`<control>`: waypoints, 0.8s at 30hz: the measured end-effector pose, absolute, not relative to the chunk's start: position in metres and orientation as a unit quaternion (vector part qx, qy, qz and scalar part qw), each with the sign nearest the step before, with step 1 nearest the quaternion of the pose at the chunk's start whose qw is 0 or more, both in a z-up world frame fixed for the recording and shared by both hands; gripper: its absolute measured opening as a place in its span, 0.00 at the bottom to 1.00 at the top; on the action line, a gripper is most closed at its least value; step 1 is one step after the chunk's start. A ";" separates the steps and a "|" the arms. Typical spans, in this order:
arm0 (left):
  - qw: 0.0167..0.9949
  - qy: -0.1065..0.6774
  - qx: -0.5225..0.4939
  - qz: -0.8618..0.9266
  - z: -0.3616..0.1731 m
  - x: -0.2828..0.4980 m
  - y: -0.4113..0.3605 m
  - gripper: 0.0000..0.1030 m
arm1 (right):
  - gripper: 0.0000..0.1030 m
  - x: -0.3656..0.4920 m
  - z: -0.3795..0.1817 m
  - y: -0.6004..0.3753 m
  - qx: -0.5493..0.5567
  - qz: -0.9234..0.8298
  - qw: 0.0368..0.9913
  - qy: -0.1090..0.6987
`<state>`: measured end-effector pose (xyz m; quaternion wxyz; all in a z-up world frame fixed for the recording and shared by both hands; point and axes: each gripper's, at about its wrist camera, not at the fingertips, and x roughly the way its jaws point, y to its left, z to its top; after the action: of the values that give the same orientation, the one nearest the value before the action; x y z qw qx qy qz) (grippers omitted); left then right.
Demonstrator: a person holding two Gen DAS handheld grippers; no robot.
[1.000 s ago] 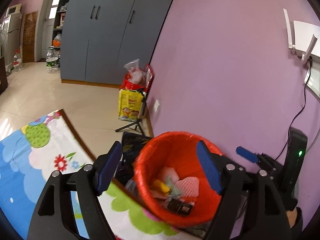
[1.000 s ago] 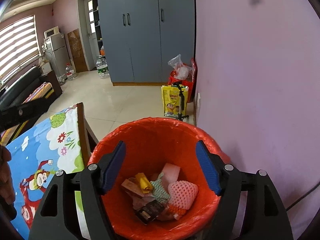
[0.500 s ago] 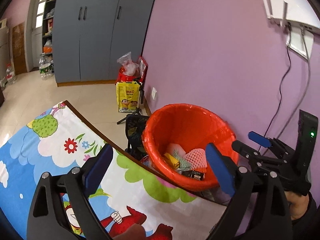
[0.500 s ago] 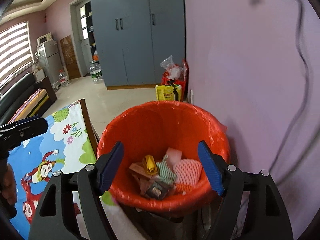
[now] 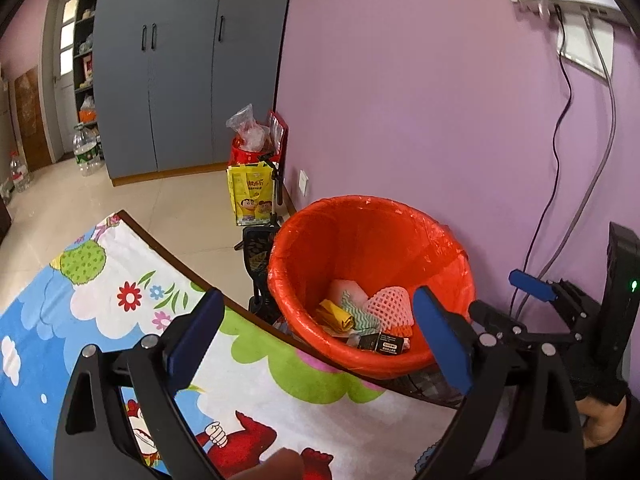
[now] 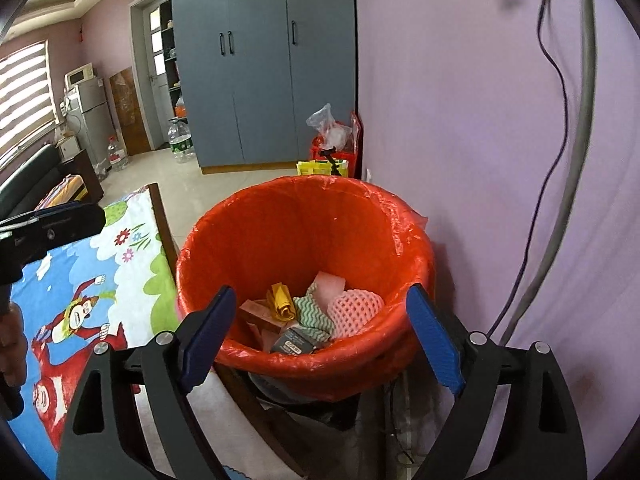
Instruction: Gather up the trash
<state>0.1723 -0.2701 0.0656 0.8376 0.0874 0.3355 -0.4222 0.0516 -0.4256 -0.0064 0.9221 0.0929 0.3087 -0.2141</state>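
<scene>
Right wrist view: collected trash (image 6: 308, 320) is seen lying inside the round bin lined with an orange plastic bag (image 6: 248, 240), beside the cartoon-printed bench (image 6: 120, 280). Right gripper (image 6: 320, 332) jaws are opening with nothing between them; left gripper (image 5: 316, 340) jaws are spread wide and empty. Should either be swung carelessly, the loose liner rim could be snagged.

The bin (image 6: 304, 216) stands on the floor between the table edge (image 6: 162, 220) at 9 o'clock and the wall (image 6: 460, 120) at 3 o'clock. In it lies a heap: a net sleeve (image 6: 356, 312) at 3 o'clock, a crumpled wrapper (image 6: 282, 300) at 9 o'clock, a small box (image 6: 294, 344) at 6 o'clock. Behind the bin, at 12 o'clock, a printed bag (image 5: 252, 196) sits against the wall, the wardrobe (image 6: 264, 64) further back. 2 cables (image 6: 560, 140) hang down the wall at 3 o'clock.
</scene>
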 end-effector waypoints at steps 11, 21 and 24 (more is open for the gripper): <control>0.833 0.332 0.107 -0.430 0.066 0.169 -0.287 0.89 | 0.79 0.049 -0.004 -0.432 0.099 -0.221 0.922 0.302; 0.826 0.335 0.112 -0.439 0.059 0.170 -0.290 0.89 | 0.79 0.047 -0.003 -0.433 0.102 -0.223 0.922 0.299; 0.825 0.335 0.111 -0.440 0.058 0.170 -0.290 0.89 | 0.79 0.047 -0.003 -0.433 0.102 -0.223 0.922 0.299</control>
<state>0.1700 -0.2896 0.0582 0.8253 0.1113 0.3354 -0.4404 0.0471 -0.4329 -0.0035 0.9222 0.1024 0.2990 -0.2229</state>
